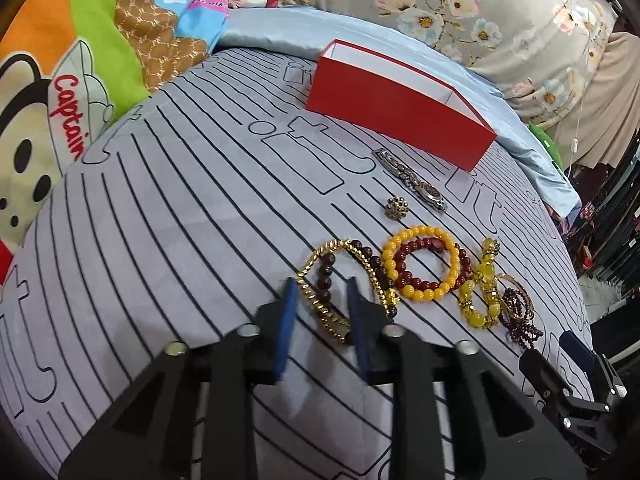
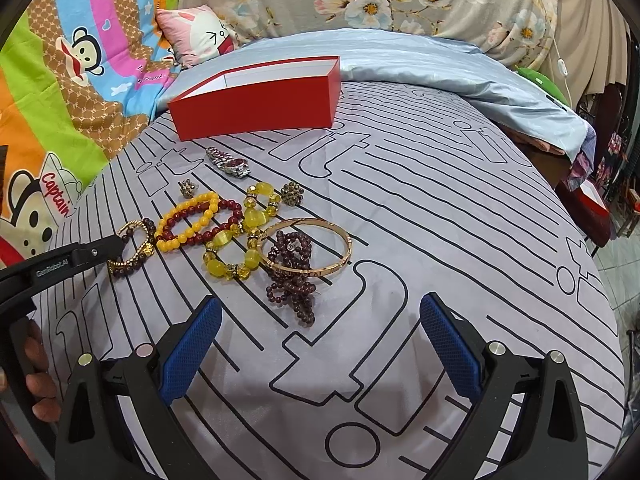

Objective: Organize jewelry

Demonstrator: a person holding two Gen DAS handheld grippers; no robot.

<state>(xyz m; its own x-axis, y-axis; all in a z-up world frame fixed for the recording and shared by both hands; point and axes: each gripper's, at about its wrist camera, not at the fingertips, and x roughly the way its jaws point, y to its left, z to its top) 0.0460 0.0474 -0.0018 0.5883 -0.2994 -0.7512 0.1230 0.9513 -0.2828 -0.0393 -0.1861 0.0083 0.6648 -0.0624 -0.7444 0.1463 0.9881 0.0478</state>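
While the left gripper [image 1: 322, 312] stands with its blue pads parted around the gold chain bracelet [image 1: 320, 304], nothing is clamped yet; whether the pads already touch the links is hard to judge from this angle. A good grasp closes on the chain alone, since the dark brown bead bracelet [image 1: 362, 268] lies tangled across it just beyond the fingertips. Lifting slowly should let the beads slide off. The right gripper [image 2: 320, 356] hangs wide open above bare cloth, the purple bead strand [image 2: 294, 276] just ahead of its fingers. Farthest out sits the red box [image 1: 400, 120], open-topped, the likely destination.
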